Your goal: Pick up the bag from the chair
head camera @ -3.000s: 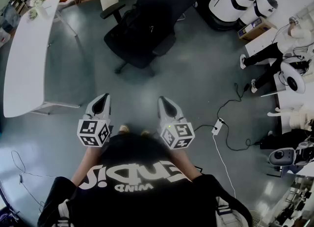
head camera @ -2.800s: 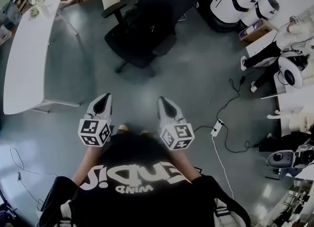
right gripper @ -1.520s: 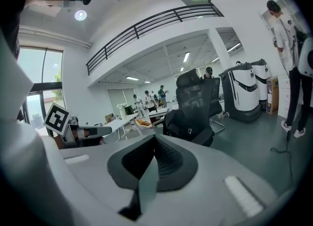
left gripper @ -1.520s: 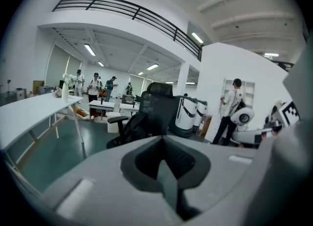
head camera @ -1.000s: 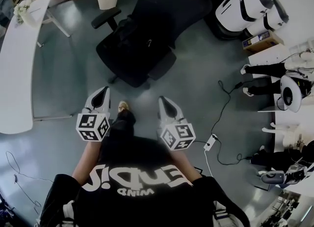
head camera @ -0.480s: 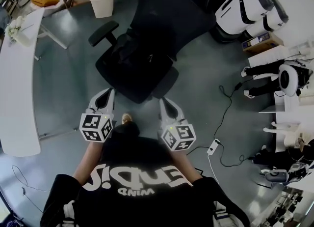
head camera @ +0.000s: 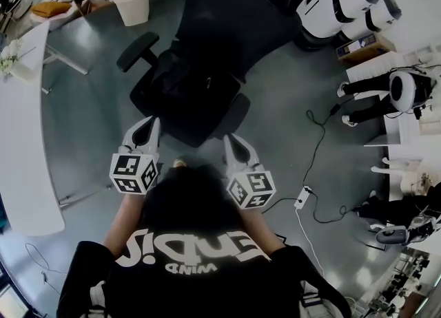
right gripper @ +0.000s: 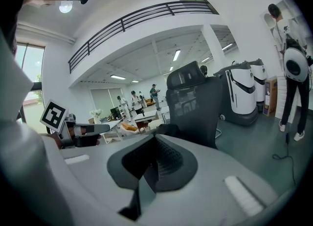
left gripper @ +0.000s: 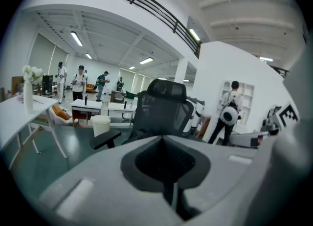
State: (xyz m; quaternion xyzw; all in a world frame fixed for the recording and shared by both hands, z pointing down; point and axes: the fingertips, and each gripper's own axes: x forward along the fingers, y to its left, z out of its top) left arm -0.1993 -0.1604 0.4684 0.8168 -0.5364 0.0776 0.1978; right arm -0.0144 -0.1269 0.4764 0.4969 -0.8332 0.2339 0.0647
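A black office chair (head camera: 207,55) stands straight ahead of me, its tall mesh back (left gripper: 166,110) facing both gripper views. On its seat lies a dark bag (head camera: 189,89), barely told apart from the black seat; a lump of it shows in the right gripper view (right gripper: 165,130). My left gripper (head camera: 147,126) and right gripper (head camera: 231,142) are held side by side just short of the seat's near edge. Both have their jaws together with nothing between them (left gripper: 164,138) (right gripper: 155,139).
A long white table (head camera: 21,144) runs along the left, with a white bin (head camera: 131,1) beyond it. White machines (head camera: 344,0) stand at the back right. A cable and power strip (head camera: 303,197) lie on the floor at the right, near a standing person (head camera: 365,89).
I have walked up to the chair: it has grown larger and come from mid-floor to just past the gripper tips. Both grippers stay side by side, jaws unchanged.
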